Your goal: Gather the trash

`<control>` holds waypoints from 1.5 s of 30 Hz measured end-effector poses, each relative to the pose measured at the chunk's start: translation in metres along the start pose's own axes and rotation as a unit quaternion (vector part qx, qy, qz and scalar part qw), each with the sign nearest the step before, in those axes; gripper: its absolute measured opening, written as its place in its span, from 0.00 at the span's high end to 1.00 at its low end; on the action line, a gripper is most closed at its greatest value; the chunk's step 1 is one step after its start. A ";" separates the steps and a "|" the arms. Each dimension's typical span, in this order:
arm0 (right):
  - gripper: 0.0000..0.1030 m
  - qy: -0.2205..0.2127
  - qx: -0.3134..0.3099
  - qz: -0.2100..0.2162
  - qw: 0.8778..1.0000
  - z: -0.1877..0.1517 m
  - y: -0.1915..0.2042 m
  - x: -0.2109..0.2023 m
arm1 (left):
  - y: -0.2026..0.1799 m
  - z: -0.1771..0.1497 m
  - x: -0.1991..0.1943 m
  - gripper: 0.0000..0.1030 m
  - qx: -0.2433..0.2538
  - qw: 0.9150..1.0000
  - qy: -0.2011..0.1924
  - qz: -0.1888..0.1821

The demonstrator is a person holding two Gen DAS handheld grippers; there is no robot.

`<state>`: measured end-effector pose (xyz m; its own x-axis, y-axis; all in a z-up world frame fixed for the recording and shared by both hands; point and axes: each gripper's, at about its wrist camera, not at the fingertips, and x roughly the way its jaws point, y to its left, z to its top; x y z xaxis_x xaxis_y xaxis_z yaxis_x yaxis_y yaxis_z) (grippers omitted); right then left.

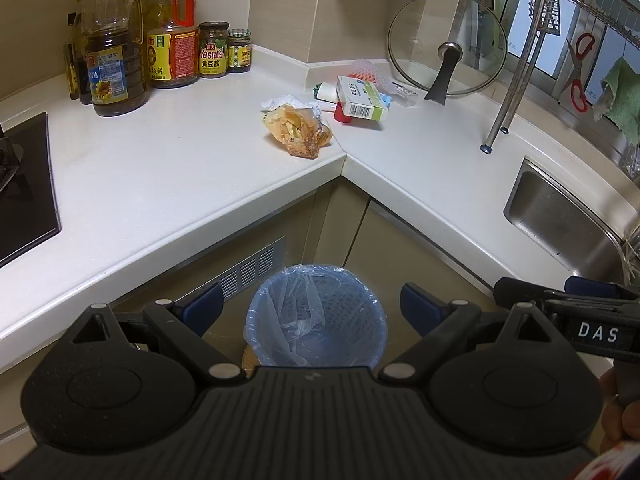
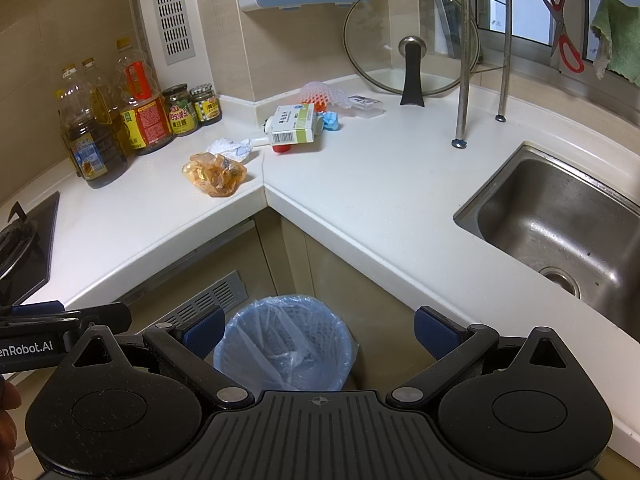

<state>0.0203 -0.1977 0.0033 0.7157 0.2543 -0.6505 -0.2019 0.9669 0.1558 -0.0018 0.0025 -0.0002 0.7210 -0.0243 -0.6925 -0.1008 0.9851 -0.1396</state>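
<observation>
Both grippers, left (image 1: 312, 306) and right (image 2: 320, 330), hang side by side with jaws spread wide and nothing between them, poised over the bin (image 1: 316, 312) on the floor in the counter's inner corner, probably put there so trash can drop straight off the edge. Farther off on the counter (image 1: 180, 168), the trash lies near that corner: an orange wrapper (image 1: 298, 128) closest to the edge, crumpled paper (image 1: 288, 102) just behind it, then a box (image 1: 362, 98) among small scraps.

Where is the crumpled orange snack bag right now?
In both views the orange snack bag lies on the white countertop near its inner corner edge, just in front of a crumpled white tissue, above the lined bin.
</observation>
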 end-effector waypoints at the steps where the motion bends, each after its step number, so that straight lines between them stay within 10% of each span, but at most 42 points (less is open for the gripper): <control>1: 0.02 0.000 0.000 0.000 1.000 0.000 0.000 0.000 | 0.000 0.000 0.000 0.09 0.000 1.000 0.000 0.000; 45: 0.02 -0.063 0.021 0.011 0.998 0.067 0.020 0.064 | 0.062 0.072 0.058 0.09 -0.035 0.998 -0.026 -0.051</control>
<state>0.1067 -0.1605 0.0148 0.7900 0.2731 -0.5489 -0.1921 0.9605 0.2013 0.0832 0.0740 0.0019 0.7649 -0.1129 -0.6342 -0.0713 0.9637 -0.2575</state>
